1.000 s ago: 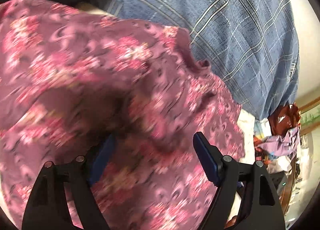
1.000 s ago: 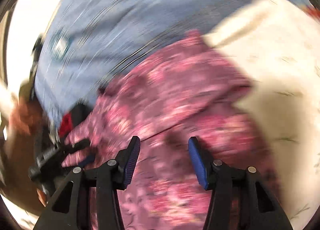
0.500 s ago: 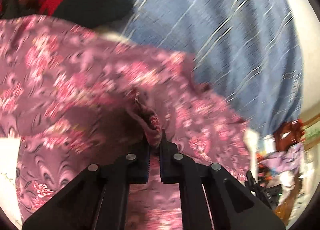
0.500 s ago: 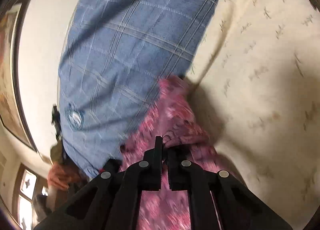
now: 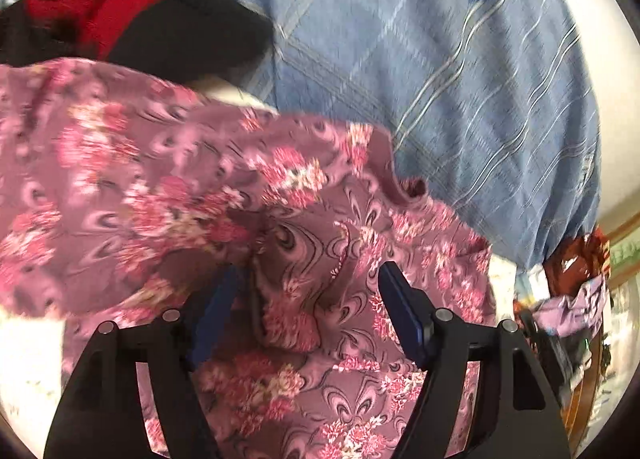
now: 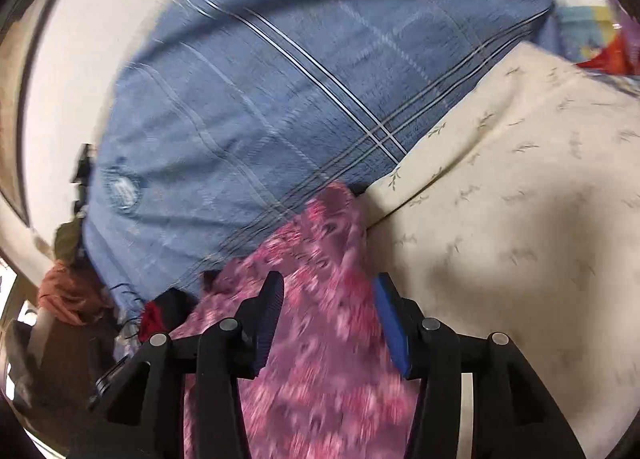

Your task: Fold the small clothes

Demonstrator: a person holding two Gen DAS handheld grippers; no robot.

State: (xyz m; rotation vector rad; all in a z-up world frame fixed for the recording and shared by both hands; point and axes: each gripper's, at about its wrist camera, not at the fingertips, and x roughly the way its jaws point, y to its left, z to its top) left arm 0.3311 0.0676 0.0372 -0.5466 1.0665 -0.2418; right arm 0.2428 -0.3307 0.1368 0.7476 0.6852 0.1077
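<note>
Both jaws spread, gripping nothing: left gripper (image 5: 310, 313) hovers over the floral garment (image 5: 168, 187), a raised crease running forward between its jaws, while right gripper (image 6: 328, 323) straddles the same cloth's narrow end, long axis pointing ahead toward the blue plaid fabric (image 6: 280, 107); left sits nearer the bulk.

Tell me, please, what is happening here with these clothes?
A person holding a gripper in each hand is folding a pink floral garment on a cream bedsheet. Both the left gripper and the right gripper are open over the fabric, gripping nothing. A blue checked cloth and a red and black garment lie beyond.
</note>
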